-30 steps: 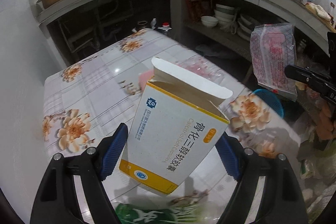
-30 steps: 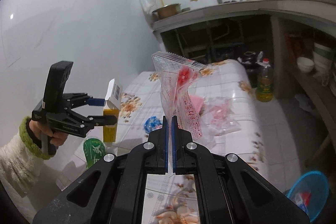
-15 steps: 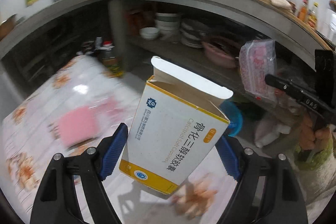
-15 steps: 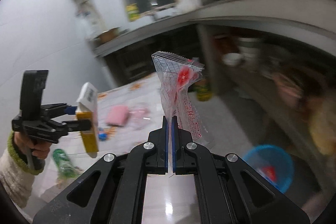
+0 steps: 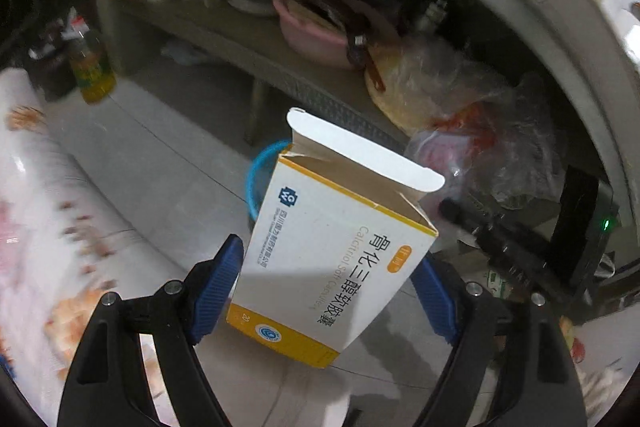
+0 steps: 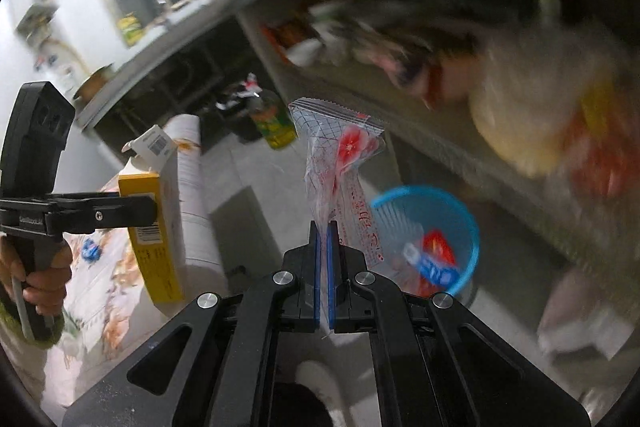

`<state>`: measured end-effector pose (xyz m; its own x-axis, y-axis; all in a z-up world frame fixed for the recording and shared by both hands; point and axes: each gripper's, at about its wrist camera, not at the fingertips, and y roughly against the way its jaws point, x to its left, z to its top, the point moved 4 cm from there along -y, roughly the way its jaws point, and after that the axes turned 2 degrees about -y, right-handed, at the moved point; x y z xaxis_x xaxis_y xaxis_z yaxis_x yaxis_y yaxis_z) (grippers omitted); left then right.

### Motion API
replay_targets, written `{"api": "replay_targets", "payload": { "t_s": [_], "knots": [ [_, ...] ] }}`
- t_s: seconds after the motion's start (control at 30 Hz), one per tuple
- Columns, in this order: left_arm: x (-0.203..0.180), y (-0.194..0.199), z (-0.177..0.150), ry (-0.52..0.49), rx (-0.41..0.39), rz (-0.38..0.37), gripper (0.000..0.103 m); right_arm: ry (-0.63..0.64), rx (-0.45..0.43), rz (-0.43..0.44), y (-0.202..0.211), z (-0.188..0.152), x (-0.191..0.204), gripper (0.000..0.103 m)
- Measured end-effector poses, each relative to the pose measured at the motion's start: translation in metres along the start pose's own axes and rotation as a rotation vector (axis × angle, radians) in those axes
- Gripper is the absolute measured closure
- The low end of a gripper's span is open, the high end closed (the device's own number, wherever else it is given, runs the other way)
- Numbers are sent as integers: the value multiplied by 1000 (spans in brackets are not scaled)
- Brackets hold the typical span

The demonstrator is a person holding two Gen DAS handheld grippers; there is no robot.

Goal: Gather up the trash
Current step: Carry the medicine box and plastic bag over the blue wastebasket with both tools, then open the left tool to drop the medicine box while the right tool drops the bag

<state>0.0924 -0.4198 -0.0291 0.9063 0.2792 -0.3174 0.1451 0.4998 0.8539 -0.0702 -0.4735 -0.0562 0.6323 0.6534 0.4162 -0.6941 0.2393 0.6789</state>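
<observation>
Left wrist view shows the left gripper (image 5: 328, 267) clamping a light, crushable medicine box (image 5: 332, 259) by its 2 sides, while the right gripper (image 6: 324, 247) pinches a limp plastic bag (image 6: 340, 163) above the blue basket (image 6: 468, 223).

Matt cardboard box (image 5: 336, 263), crinkly clear plastic bag (image 6: 340, 163), glossy tiled floor (image 5: 160, 163).

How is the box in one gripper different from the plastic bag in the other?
The medicine box is stiff white and yellow card with its top flap open; the plastic bag is thin, see-through, printed red. The left gripper spans the wide box; the right gripper pinches the bag's bottom edge flat. Both are held off the table.
</observation>
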Motion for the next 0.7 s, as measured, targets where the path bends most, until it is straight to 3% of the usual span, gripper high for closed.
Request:
{"api": "replay_targets", "payload": {
  "t_s": [0.2, 0.3, 0.37, 0.4, 0.43, 0.5, 0.6, 0.7],
  "knots": [
    [-8, -92, 23, 62, 136, 20, 23, -128, 95, -20, -46, -8, -51, 101],
    [-11, -125, 41, 60, 165, 52, 22, -161, 105, -20, -65, -3, -69, 100],
    [-8, -145, 55, 85, 169, 91, 20, -173, 111, -35, -79, 1, -78, 95],
    [-6, -151, 61, 104, 166, 112, 15, -190, 120, -48, -90, 3, -86, 85],
    [-2, -157, 66, 126, 152, 134, 14, -198, 140, -45, -103, 5, -94, 68],
    [1, -166, 74, 160, 119, 147, 13, -190, 158, -64, -121, 3, -103, 56],
    [-2, -167, 76, 169, 111, 123, 13, -174, 193, -113, -138, -5, -111, 56],
    [-9, -149, 73, 117, 77, 117, 13, -190, 195, -117, -135, -15, -114, 54]
  ]
}}
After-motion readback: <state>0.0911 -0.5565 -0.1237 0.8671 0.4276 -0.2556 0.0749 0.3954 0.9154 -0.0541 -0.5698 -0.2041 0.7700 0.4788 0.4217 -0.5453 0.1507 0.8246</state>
